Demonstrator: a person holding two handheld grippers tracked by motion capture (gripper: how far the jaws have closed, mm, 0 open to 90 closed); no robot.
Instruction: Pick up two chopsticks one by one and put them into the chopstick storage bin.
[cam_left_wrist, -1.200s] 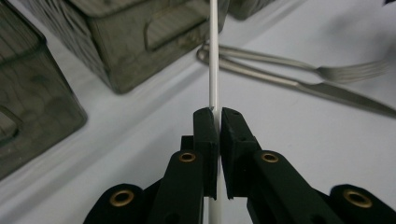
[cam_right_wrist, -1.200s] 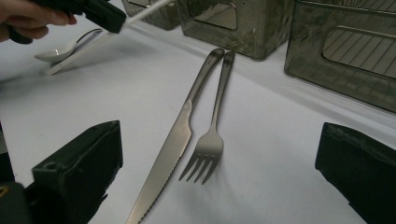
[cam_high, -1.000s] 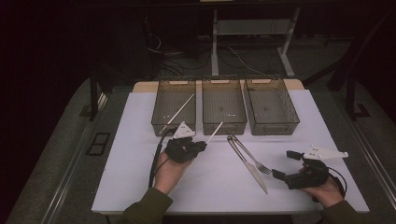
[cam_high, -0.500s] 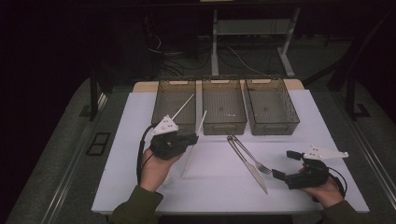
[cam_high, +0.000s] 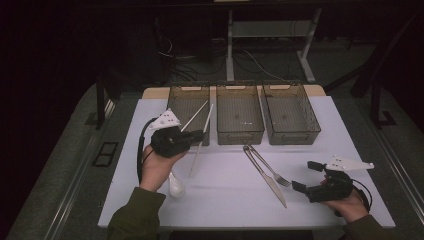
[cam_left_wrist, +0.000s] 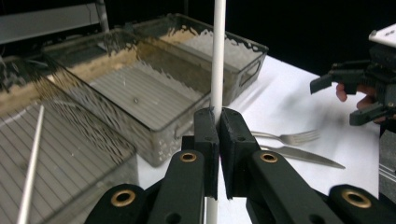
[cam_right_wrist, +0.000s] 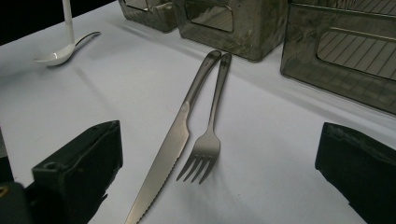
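White chopstick (cam_left_wrist: 217, 56) was clamped between the closed jaws of the left gripper (cam_high: 199, 136), held above the table (cam_high: 230, 200) just before the left tray (cam_high: 186, 102), where a second chopstick (cam_high: 195, 116) lay. Right gripper (cam_high: 306, 176) was held open near the knife (cam_right_wrist: 163, 154) and fork (cam_right_wrist: 208, 140).
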